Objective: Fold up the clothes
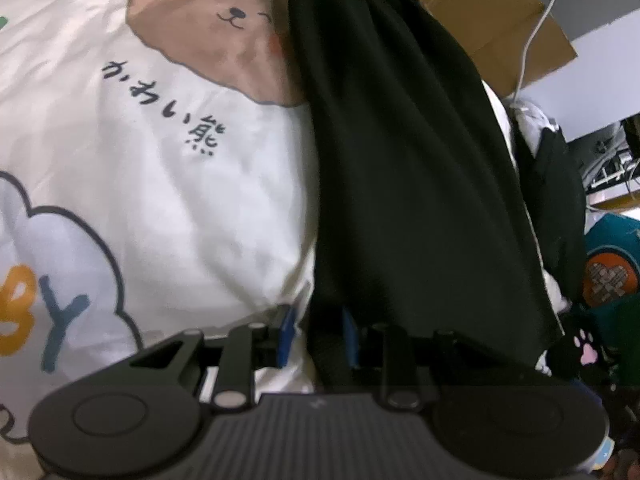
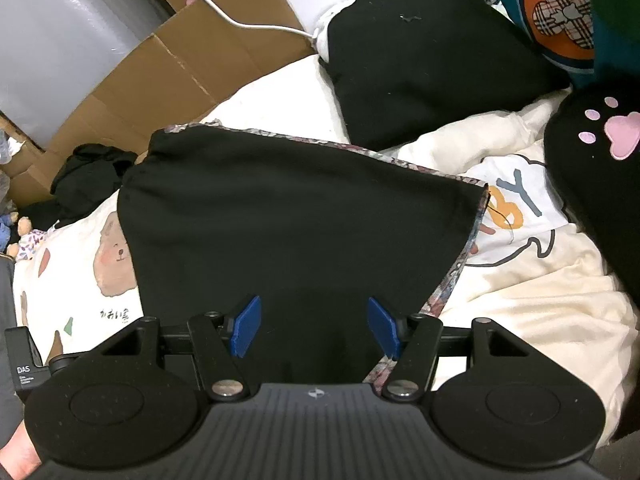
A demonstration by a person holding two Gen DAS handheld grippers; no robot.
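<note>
white bedsheet [image 1: 160, 208] print: "かわい熊"; "das" label [image 2: 25, 376]

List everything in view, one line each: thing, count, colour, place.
black garment: one, black with a patterned lining edge, spread on the bedsheet under both grippers
bedsheet: one, white with bear prints, beneath everything
folded black garment: one, black, far side
paw-print garment: one, black with pink paw, right edge
teal cushion: one, teal with orange badge, top right
cardboard: brown, flattened, behind the bed
cable: one, white, across the cardboard
left gripper: black with blue pads, narrowly apart around the garment's edge
right gripper: black with blue pads, open over the garment
</note>
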